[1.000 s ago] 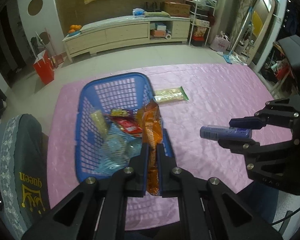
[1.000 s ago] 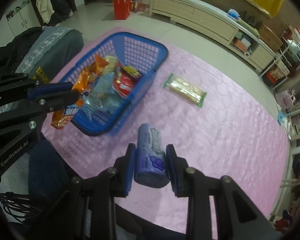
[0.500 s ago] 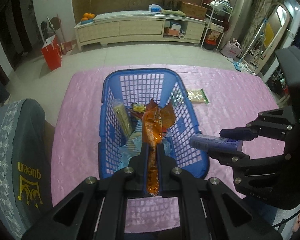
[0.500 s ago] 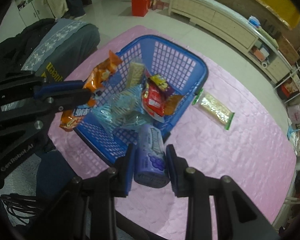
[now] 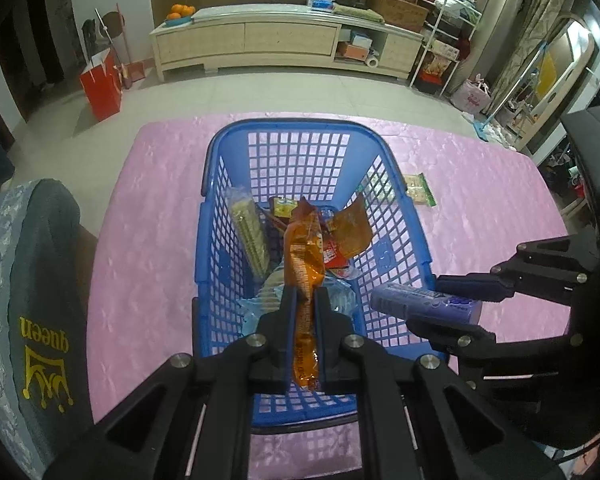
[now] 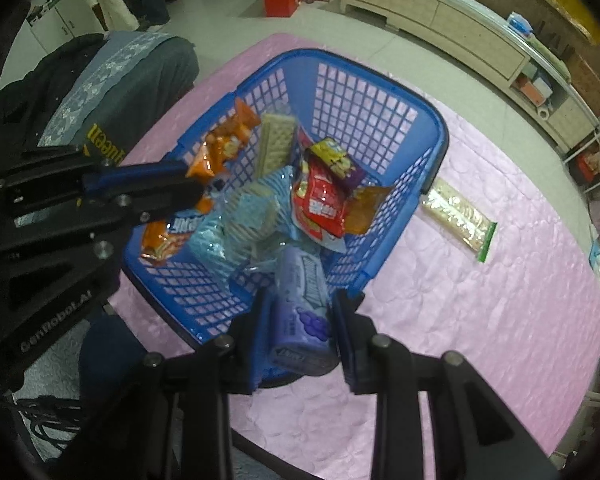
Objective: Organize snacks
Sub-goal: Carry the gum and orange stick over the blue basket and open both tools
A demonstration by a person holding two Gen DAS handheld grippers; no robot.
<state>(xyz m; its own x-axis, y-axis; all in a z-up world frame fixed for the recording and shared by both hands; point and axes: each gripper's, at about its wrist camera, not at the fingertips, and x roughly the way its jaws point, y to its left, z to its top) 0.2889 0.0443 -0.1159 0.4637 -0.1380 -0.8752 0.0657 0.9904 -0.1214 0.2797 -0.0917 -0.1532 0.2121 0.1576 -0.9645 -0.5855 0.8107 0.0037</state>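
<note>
Above the blue basket [image 5: 296,136], each hand-held gripper pinches a snack: orange packet [image 5: 303,256], purple tube [image 6: 305,300].

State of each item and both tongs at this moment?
Left tongs: shut on orange snack packet, over the basket.
Right tongs: shut on purple tube, at the basket's edge.
Blue basket: upright, partly filled.
Green-edged cracker pack: flat on the tablecloth, outside the basket.

One blue basket [image 6: 428,120] – two grippers – one purple tube [image 6: 304,304], one orange packet [image 5: 302,256], one green-edged bar [image 6: 458,216] on table.
</note>
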